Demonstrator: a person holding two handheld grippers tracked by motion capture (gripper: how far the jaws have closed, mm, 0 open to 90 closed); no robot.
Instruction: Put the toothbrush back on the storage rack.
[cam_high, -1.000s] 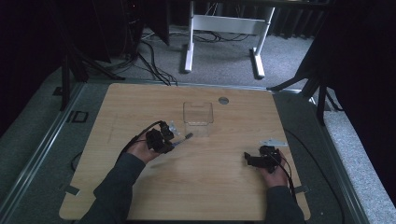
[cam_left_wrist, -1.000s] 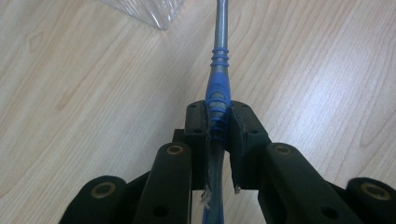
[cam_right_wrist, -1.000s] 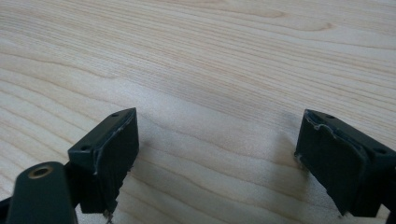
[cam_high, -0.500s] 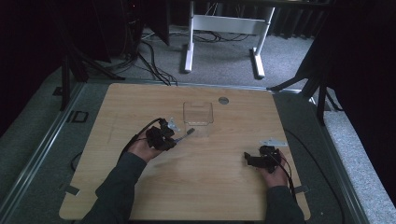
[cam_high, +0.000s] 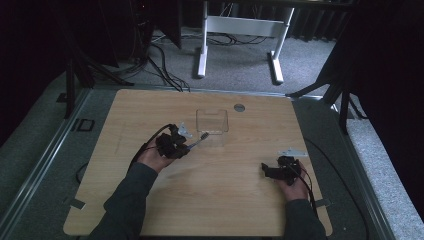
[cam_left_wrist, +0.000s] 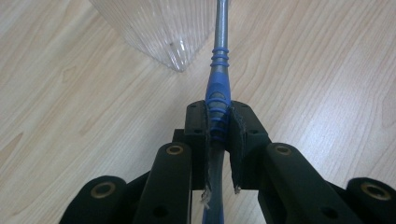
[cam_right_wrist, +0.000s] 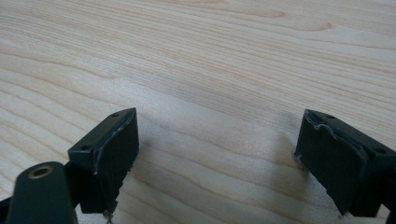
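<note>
L hand (cam_high: 159, 156) lay low on the table w/ the left gripper (cam_left_wrist: 218, 122) clamped on a blue-handled tool (cam_left_wrist: 218, 93) aimed at the clear container (cam_high: 212, 120), while the right gripper (cam_right_wrist: 217, 154), jaws wide & empty, rested near the table's (cam_high: 240, 205) right edge.

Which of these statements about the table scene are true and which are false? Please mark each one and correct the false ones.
1. The left gripper is shut on a blue-handled tool. True.
2. The right gripper holds a second tool. False: its jaws stand wide apart with bare wood between them.
3. A clear container stands on the table. True.
4. The tool's metal end points away from the clear container. False: it points toward the container and runs past its near corner.
5. The right gripper rests inside the container. False: it is far from it, near the table's right edge.
</note>
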